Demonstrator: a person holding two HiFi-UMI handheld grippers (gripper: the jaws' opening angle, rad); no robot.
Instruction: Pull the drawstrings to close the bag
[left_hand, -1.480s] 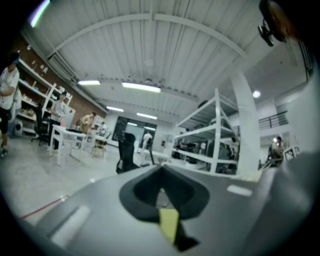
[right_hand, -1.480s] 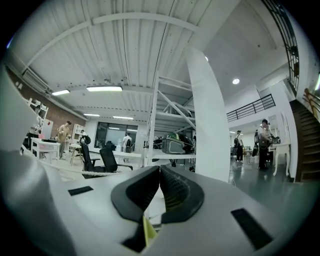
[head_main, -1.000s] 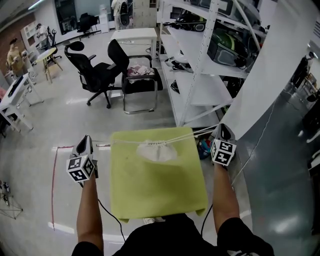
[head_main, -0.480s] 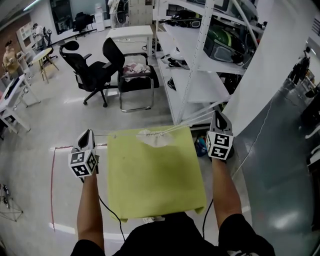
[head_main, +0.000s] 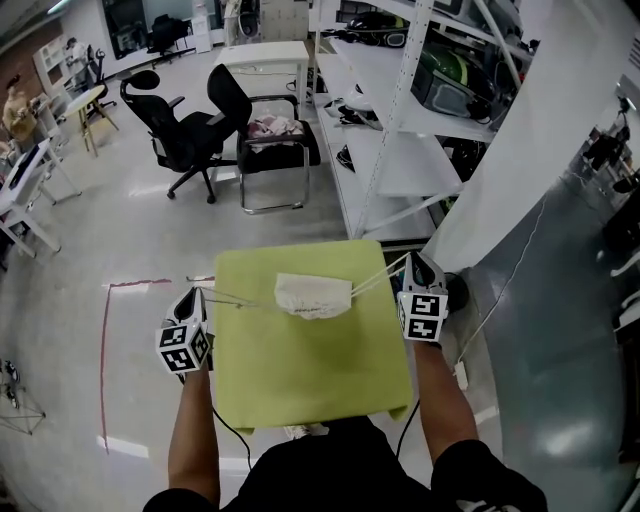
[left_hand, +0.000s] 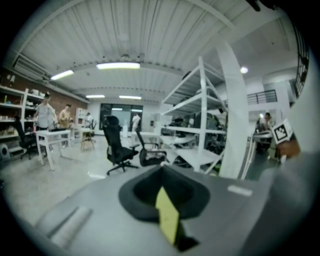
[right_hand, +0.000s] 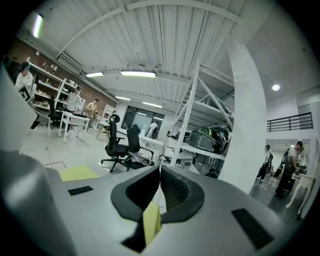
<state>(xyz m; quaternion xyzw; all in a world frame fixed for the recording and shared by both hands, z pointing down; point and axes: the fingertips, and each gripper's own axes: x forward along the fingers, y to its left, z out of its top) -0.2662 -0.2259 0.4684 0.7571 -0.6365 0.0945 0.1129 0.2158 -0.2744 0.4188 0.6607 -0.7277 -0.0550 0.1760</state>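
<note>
Head view: nearest, both forearms flank the yellow-green table (head_main: 300, 380). Left gripper (head_main: 194, 297) and right gripper (head_main: 414, 263) sit off opposite table edges, each with jaws clamped on the drawstrings (head_main: 236, 298), which run taut to them. Further out, the white bag (head_main: 313, 296) lies mid-table between them, mouth bunched and apparently mostly cinched. Judgement: pull level and straight apart with even force, so the bag does not drag sideways or cord slip the pads; stop once the neck puckers tight. Beyond: shelving (head_main: 410, 165), office chairs (head_main: 185, 140).
</note>
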